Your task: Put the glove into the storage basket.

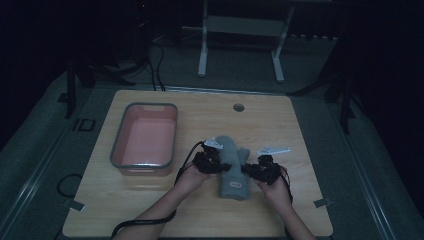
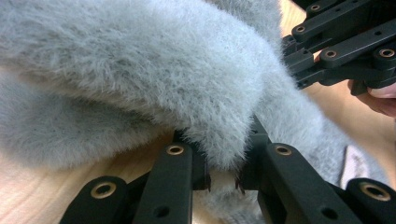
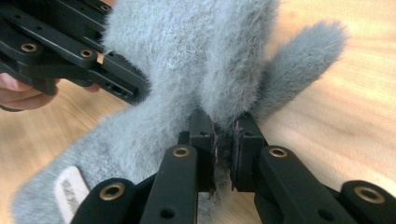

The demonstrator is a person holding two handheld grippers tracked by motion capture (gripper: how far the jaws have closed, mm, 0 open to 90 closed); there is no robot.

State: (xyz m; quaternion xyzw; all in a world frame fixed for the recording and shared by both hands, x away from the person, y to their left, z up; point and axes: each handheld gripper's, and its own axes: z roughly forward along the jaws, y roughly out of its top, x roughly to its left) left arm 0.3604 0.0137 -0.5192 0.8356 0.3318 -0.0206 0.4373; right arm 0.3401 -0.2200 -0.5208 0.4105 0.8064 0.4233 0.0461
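table [image 1: 280, 210] of pale wood bearing a pink tub [image 1: 145, 137] at far left, well apart and obstructing nothing. grey fleece mitten [image 1: 231, 170] lies centre-near; left gripper [image 1: 212, 164] and right gripper [image 1: 252, 170] each pinch one of its edges. grasp appears done; lifting and placing remain.

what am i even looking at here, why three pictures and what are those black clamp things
A person sits at a wooden table holding a hand-held black clamp tool in each hand. The high view looks down from above; the other two come from cameras riding on each tool. The left gripper and right gripper have each pinched an edge of a fluffy grey mitten; its fur bunches between the fingers in the left gripper view. Left of it stands a pink tray with a grey rim.
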